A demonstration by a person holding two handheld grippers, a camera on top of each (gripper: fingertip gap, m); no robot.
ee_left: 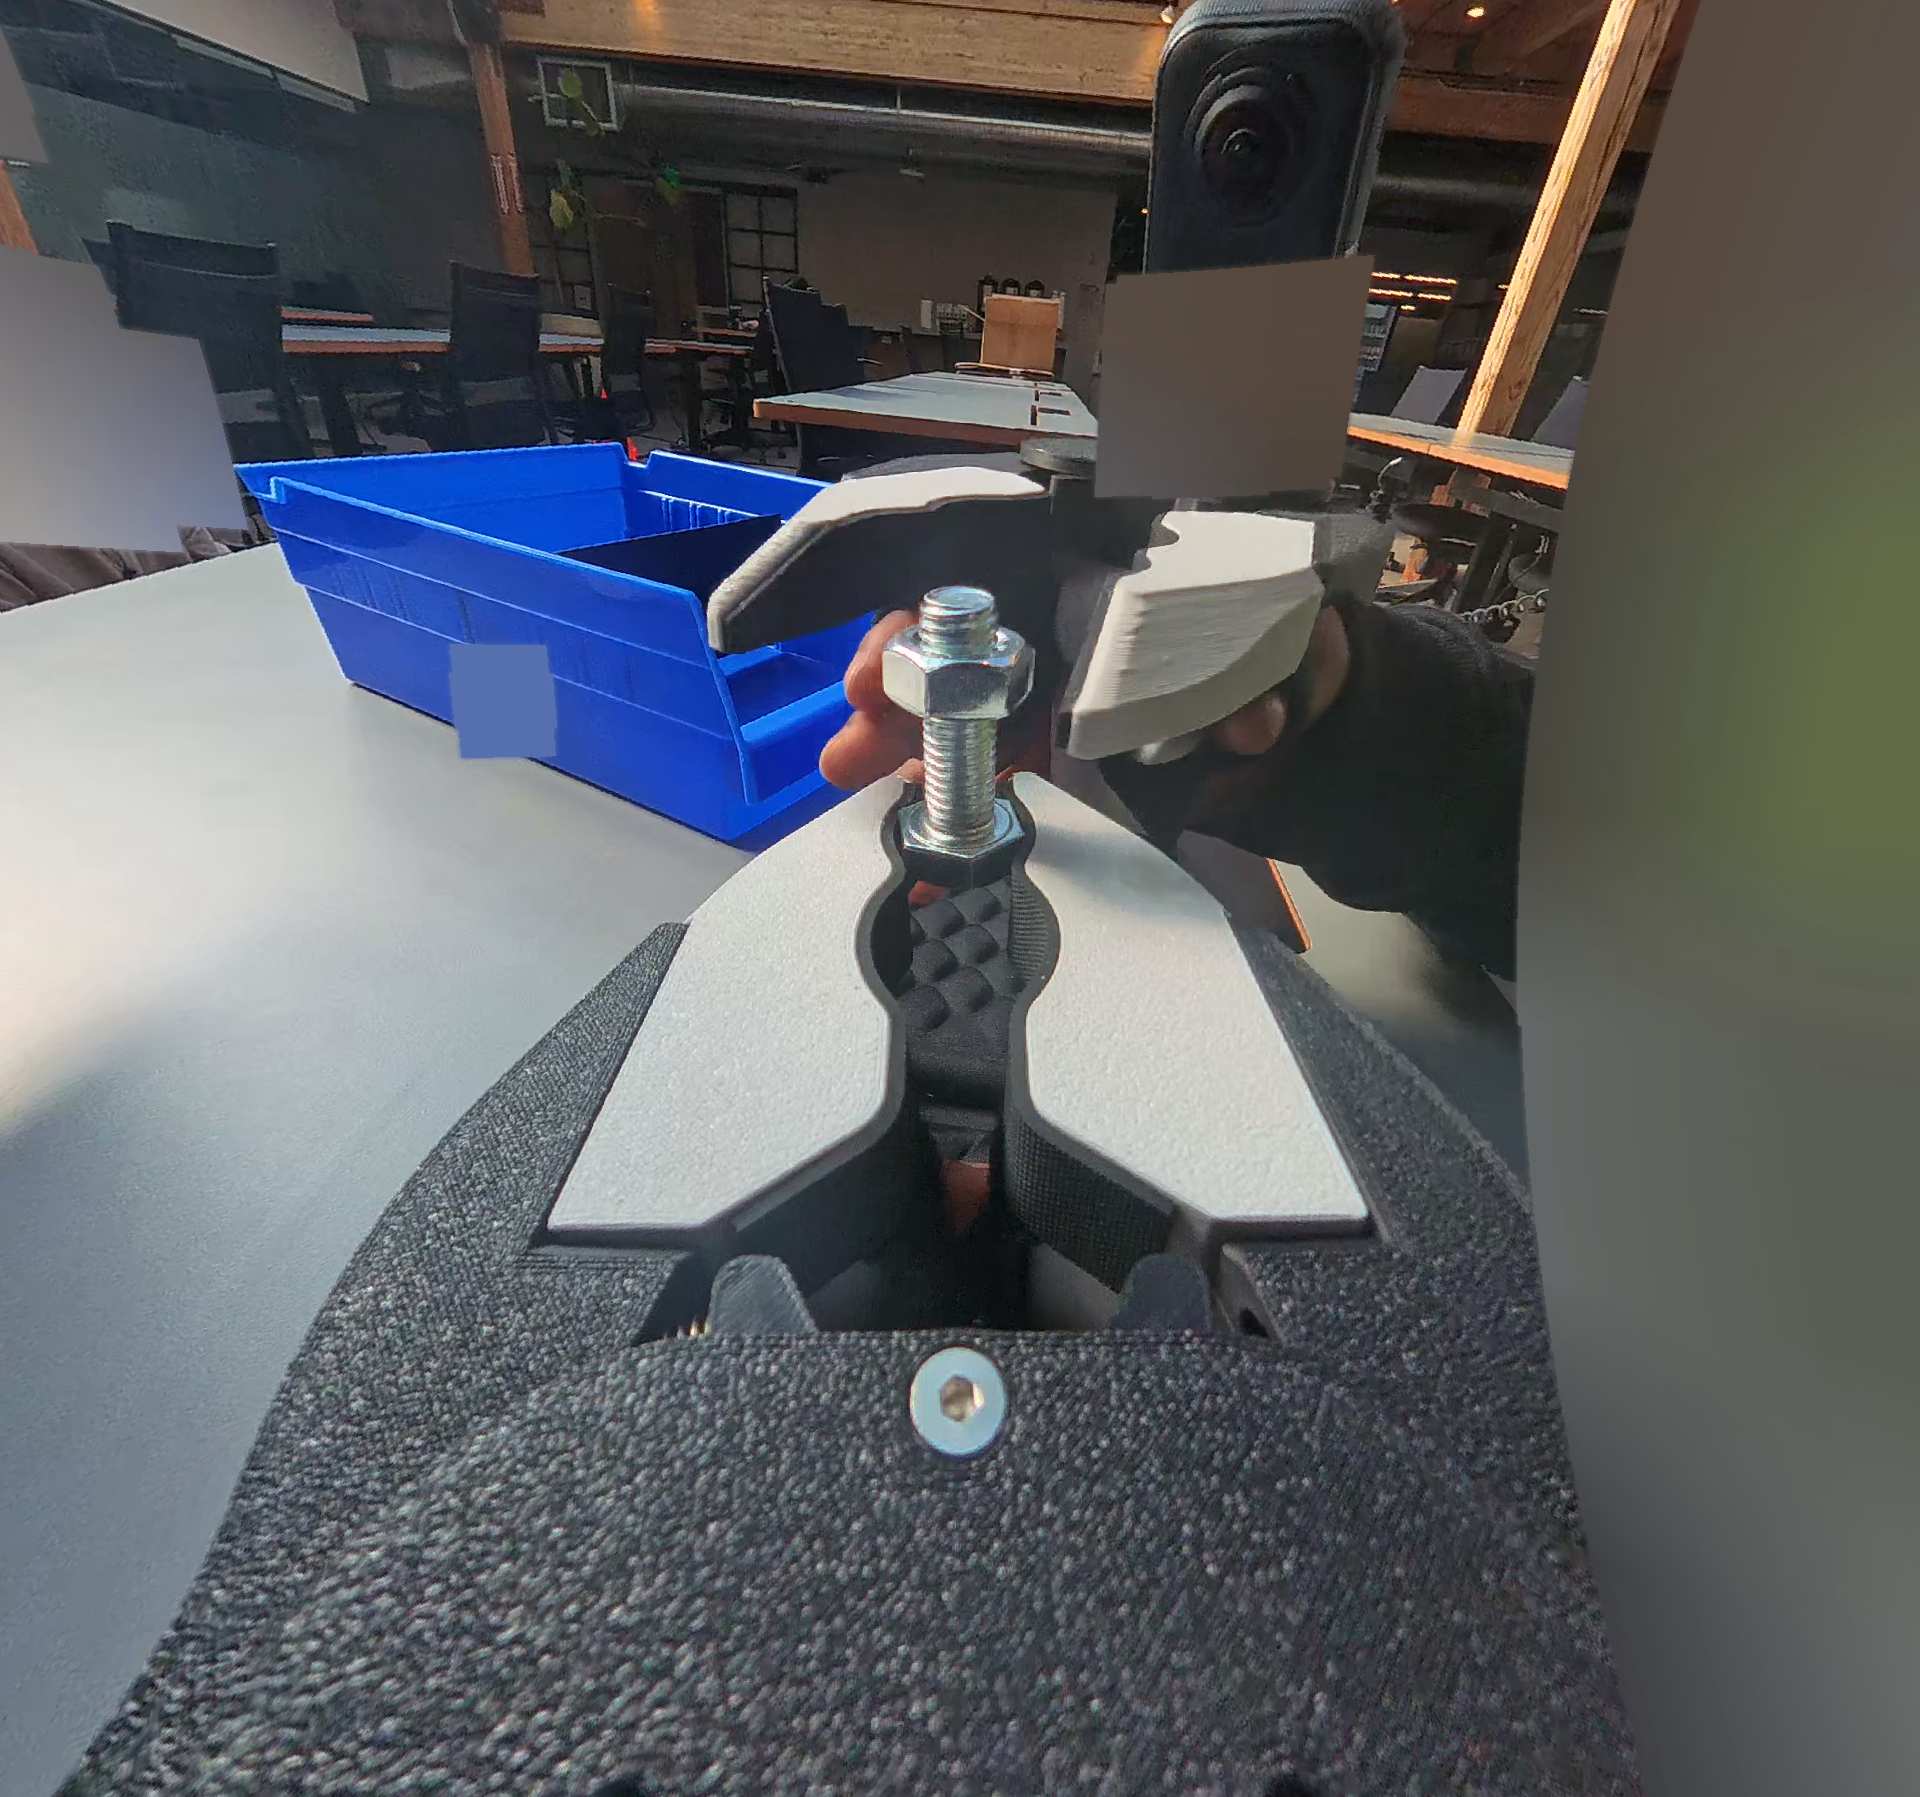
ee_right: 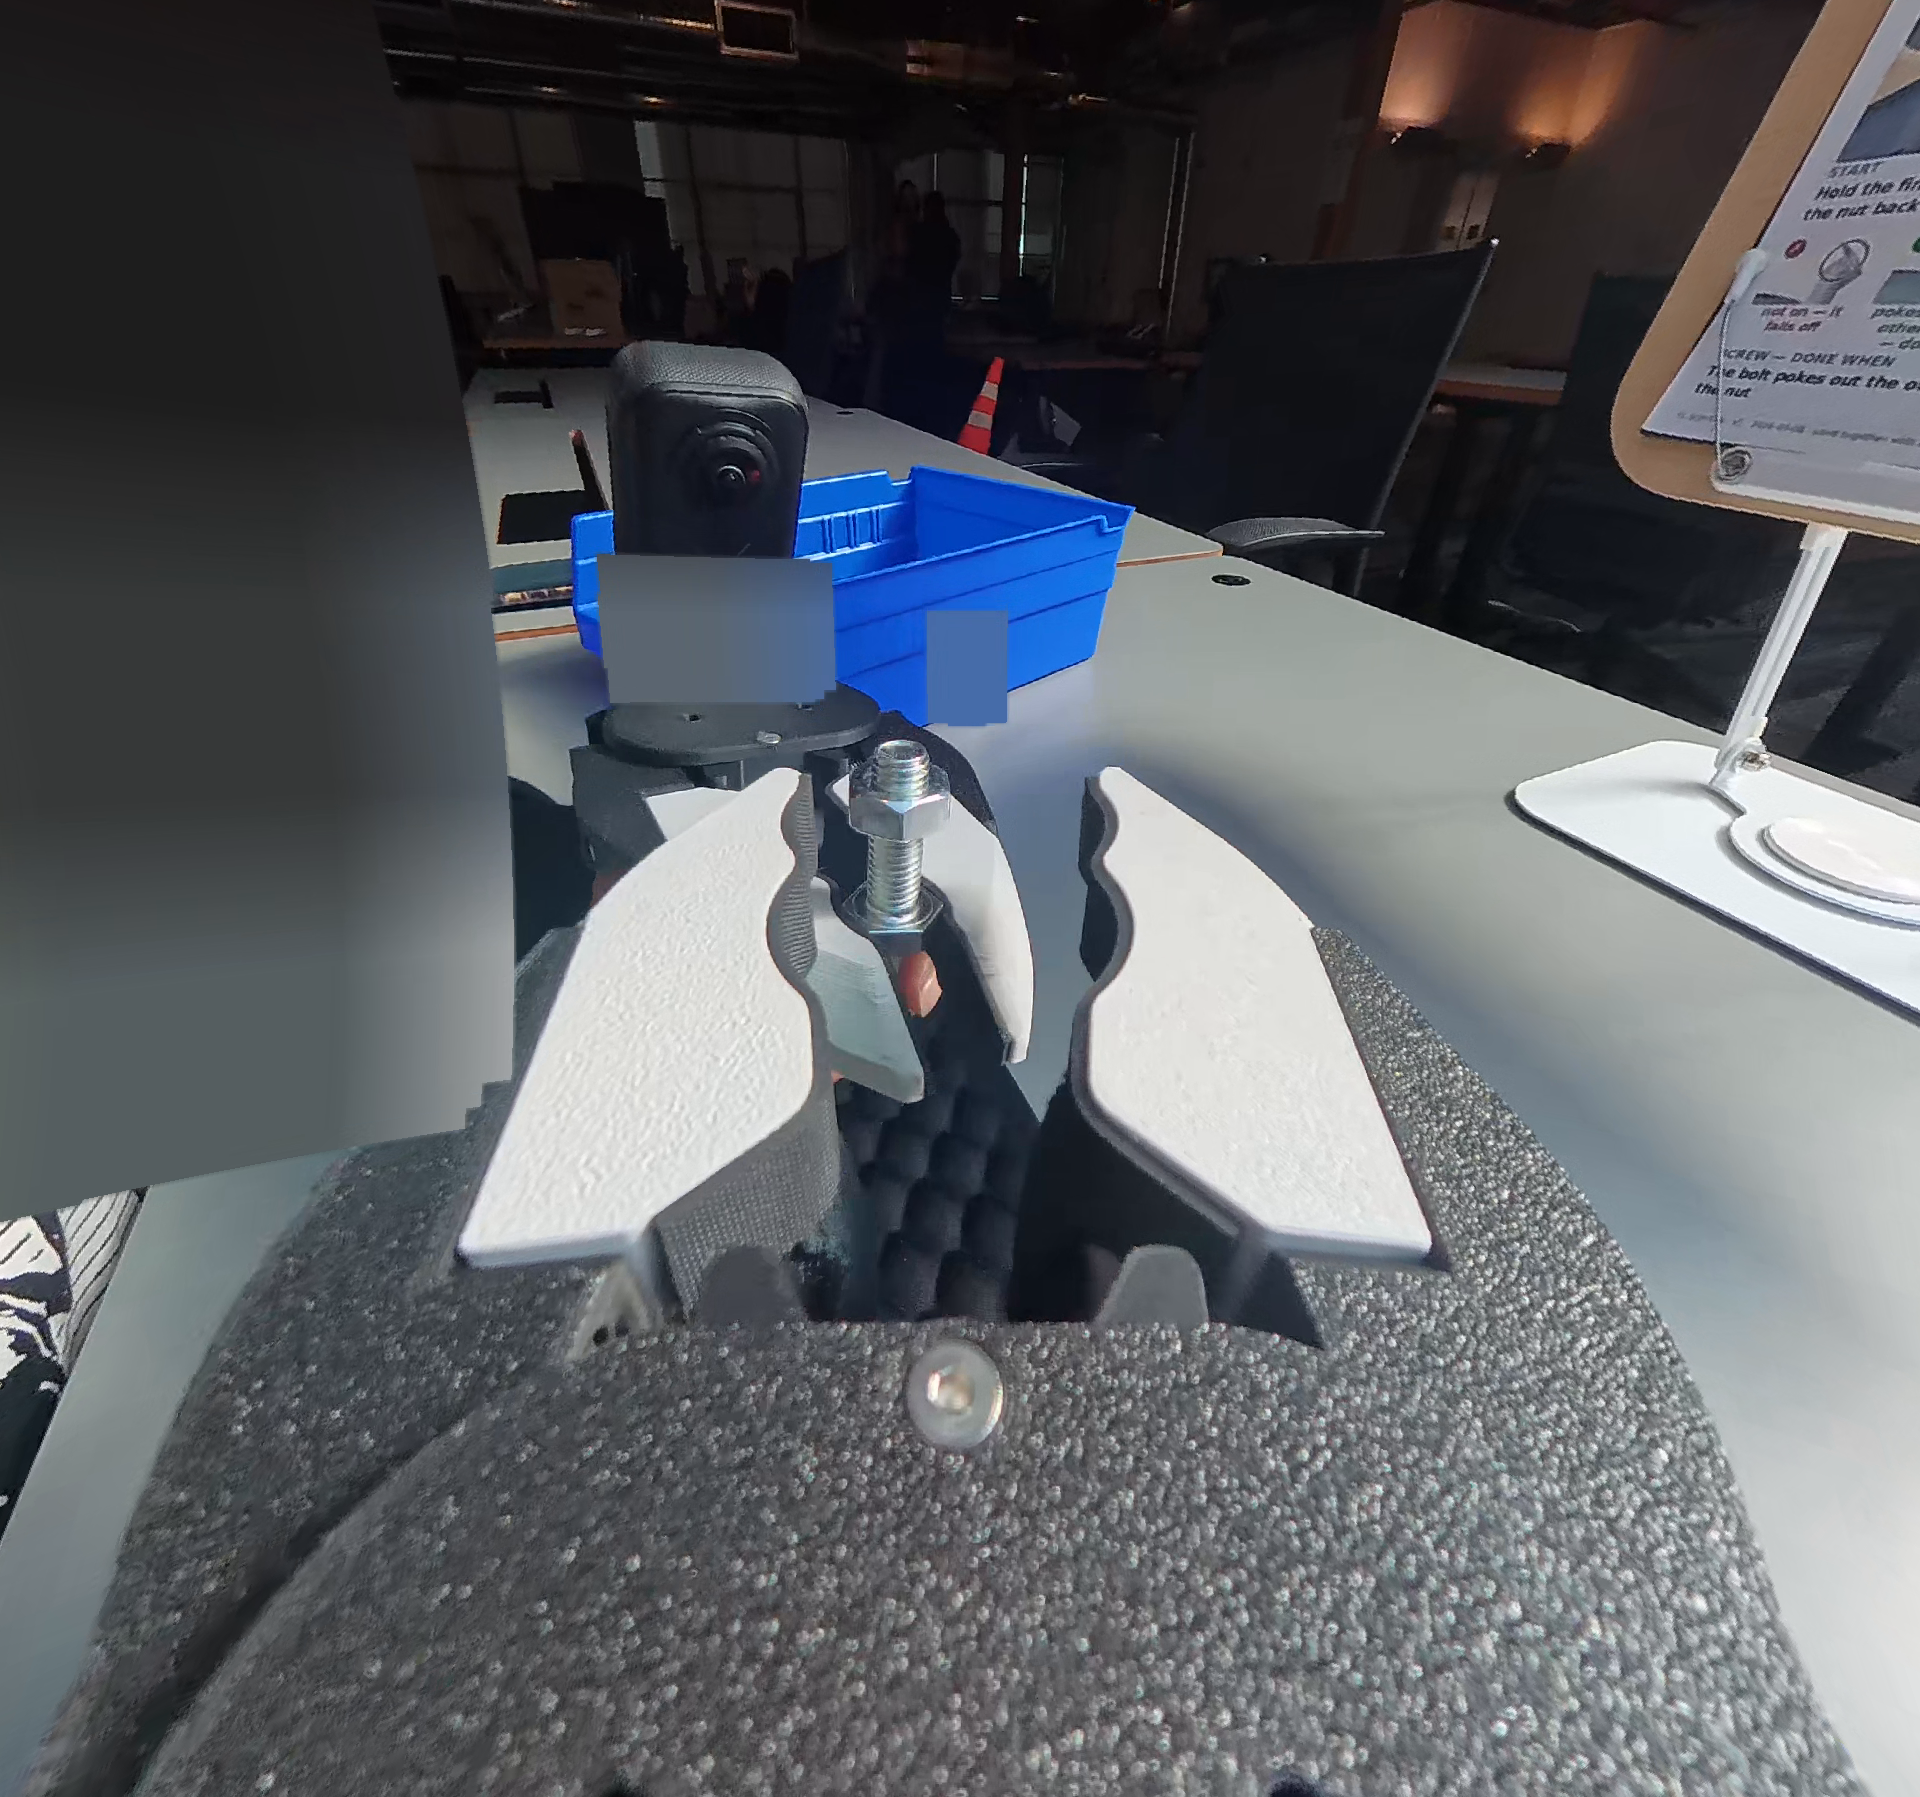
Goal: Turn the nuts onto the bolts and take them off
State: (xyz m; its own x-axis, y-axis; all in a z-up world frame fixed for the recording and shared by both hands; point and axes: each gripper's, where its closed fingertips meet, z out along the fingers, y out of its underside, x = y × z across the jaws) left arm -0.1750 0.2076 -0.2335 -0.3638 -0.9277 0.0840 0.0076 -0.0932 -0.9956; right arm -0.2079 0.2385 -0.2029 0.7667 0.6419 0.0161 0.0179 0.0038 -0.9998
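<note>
Standing upright, a threaded steel bolt (ee_left: 957, 771) has its hex head pinched between the jaws of the left gripper (ee_left: 961, 838), whose flat grey fingers (ee_left: 769, 1020) carry black ribbed pads. A hex nut (ee_left: 957, 672) sits near the bolt's top, its tip poking through. The right gripper (ee_right: 940, 874) has its jaws spread, clear of the nut. Behind, a blue plastic bin (ee_left: 499, 584) rests on the smooth grey surface (ee_left: 260, 916).
</note>
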